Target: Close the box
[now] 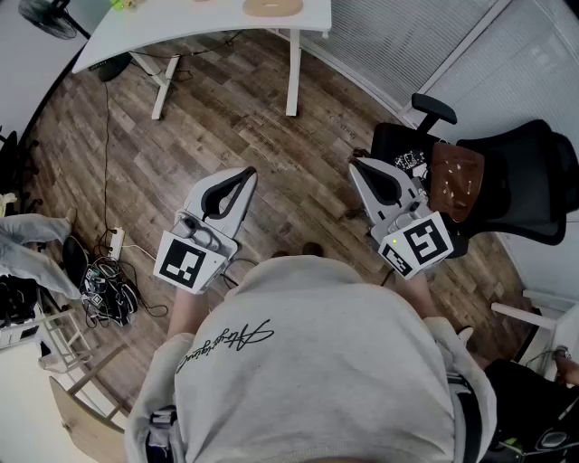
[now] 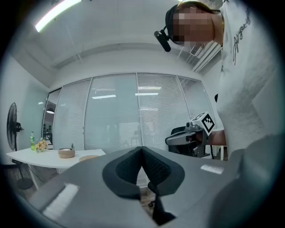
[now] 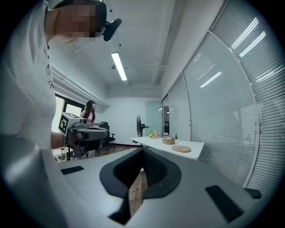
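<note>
Box: seen in none of the three views, so its whereabouts cannot be told.

Head view: left tongs (image 1: 242,174) and right tongs (image 1: 360,168) level at mid-frame above the wood floor (image 1: 271,136); white desk (image 1: 181,27) upper left.

Left gripper view: tongs pressed together, empty.

Right gripper view: tongs likewise closed tight, nothing gripped.

Handling: locate the box first, then push its flaps down with closed tips.
</note>
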Action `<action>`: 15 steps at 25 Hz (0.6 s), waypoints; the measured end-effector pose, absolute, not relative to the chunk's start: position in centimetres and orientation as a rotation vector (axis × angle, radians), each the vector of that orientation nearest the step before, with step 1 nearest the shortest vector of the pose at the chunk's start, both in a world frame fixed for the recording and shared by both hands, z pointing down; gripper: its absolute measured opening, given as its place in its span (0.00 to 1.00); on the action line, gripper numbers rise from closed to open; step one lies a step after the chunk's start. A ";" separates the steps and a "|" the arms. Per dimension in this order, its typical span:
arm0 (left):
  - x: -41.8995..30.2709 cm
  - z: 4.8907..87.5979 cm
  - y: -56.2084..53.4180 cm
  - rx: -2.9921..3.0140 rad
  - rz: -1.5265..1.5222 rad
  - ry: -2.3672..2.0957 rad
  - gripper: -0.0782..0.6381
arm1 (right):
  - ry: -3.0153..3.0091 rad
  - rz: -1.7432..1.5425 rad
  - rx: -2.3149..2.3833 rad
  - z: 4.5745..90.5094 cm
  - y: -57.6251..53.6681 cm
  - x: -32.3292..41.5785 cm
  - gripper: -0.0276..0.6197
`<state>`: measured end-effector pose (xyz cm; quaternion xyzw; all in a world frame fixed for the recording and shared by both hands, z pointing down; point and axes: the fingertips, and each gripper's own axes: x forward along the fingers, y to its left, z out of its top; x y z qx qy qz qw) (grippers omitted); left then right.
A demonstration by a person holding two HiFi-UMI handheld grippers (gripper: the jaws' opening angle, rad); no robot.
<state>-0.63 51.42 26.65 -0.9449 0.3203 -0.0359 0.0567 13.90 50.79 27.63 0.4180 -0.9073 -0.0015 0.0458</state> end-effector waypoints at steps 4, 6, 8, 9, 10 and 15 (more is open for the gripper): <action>-0.4 26.2 51.8 -2.854 -0.060 0.964 0.11 | -2.773 0.003 1.277 27.6 51.2 13.9 0.04; -0.3 26.3 51.8 -2.850 -0.086 0.970 0.10 | -2.774 0.004 1.276 27.6 51.3 14.0 0.04; -0.3 26.3 51.8 -2.846 -0.093 0.969 0.11 | -2.772 0.000 1.273 27.6 51.4 14.0 0.04; -0.3 26.4 51.9 -2.845 -0.089 0.968 0.10 | -2.771 -0.001 1.271 27.6 51.4 14.0 0.04; -0.3 26.4 52.0 -2.849 -0.084 0.970 0.11 | -2.770 -0.002 1.268 27.7 51.5 13.9 0.04; -0.1 26.6 51.8 -2.860 -0.084 1.000 0.11 | -2.783 0.034 1.265 27.8 51.3 14.2 0.04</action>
